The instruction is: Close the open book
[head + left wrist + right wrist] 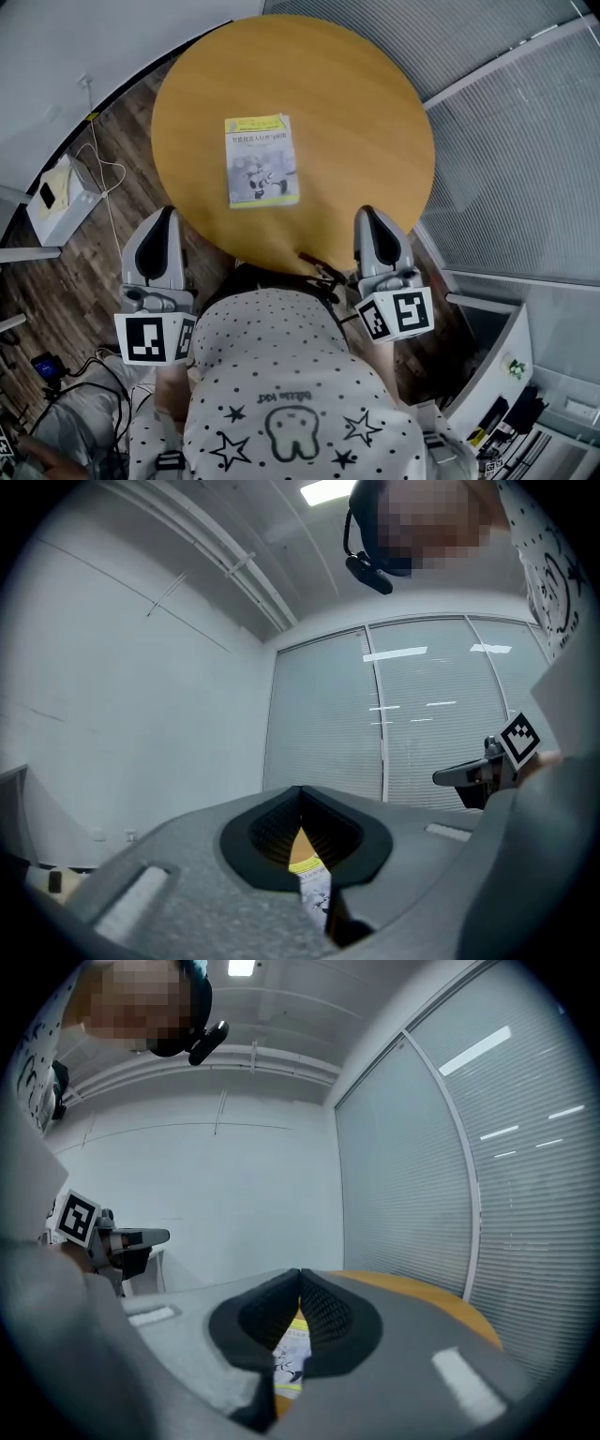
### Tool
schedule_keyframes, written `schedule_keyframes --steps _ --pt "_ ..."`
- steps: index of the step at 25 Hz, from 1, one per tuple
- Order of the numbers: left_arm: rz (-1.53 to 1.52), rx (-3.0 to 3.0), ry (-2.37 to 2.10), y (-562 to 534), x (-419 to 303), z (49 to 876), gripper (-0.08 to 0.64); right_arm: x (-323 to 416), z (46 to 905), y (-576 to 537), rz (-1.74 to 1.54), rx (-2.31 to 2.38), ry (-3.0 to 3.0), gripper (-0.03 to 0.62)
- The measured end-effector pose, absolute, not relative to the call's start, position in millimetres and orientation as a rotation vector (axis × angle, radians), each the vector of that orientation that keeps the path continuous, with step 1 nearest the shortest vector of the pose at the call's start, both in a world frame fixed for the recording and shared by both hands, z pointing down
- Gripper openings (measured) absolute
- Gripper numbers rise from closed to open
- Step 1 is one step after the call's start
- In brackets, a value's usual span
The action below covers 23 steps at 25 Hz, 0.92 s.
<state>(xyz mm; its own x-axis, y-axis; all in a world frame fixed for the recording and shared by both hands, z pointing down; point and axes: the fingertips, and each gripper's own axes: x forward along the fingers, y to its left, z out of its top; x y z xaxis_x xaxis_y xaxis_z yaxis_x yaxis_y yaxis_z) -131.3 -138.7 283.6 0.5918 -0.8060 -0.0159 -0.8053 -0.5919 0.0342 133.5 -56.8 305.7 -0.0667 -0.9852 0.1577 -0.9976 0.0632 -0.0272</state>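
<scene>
Book lies flat on the round wood counter, cover up w/ a yellow band along its far edge, and it looks shut, no pages fanned. It sits a bit left of the counter's middle, well apart from both tools. L gripper hangs off the near-left rim, over the floor rather than the top; its jaws are pressed together, tips meeting, nothing between them. In the left gripper view the book shows only through the gap below the tips, out ahead, not gripped. R gripper is at the near-right rim, tip just over the counter edge; its jaws are likewise closed tip to tip and empty, and the right gripper view has the book peeking through the same sort of gap. Both tools point away from the person, roughly level, each w/ its marker cube at the back end. Between them, bottom centre, is the person's white shirt w/ star print. Off left on the floor there's a white box w/ a thin cable trailing from it. Right side is glass w/ grey blinds.
</scene>
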Motion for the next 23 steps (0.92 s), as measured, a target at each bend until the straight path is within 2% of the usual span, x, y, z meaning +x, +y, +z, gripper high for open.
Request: schedule_keyframes --steps 23 --pt "-0.011 2.724 -1.525 -134 -147 290 0.009 119 311 -75 0.198 1.962 -2.302 0.005"
